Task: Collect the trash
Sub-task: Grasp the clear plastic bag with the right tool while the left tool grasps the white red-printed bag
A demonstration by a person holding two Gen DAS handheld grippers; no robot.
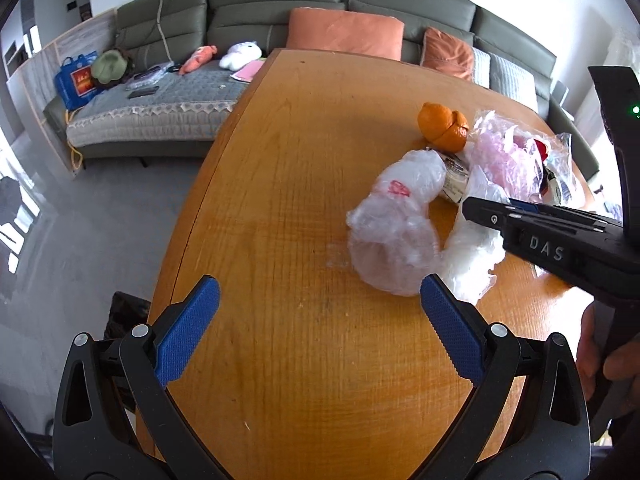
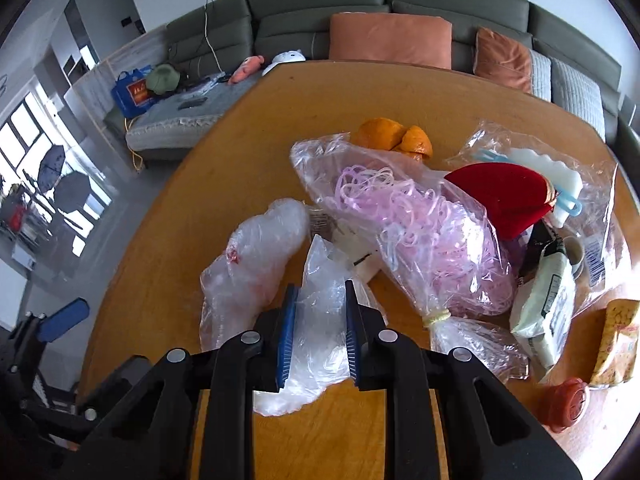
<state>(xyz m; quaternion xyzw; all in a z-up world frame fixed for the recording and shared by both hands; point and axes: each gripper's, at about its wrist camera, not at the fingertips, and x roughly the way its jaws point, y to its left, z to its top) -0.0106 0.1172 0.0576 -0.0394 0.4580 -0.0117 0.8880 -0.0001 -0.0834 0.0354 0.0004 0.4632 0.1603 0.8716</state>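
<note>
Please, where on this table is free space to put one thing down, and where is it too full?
Free: the bare table between its left edge and the crumpled bag, reaching back toward the sofa; also the near strip between the open left tongs. Crowded: the right side, from the orange over the pink-string bag to the red cap.

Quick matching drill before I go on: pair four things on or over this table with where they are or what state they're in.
Things:
1. right gripper
2. left gripper
3. orange peel
4. red cloth

States:
a. open, nothing between its jaws
b. behind the bag of pink strips
c. shut on the crumpled clear bag
d. right of the pink strips, against another clear bag

Pairs: 1-c, 2-a, 3-b, 4-d
</note>
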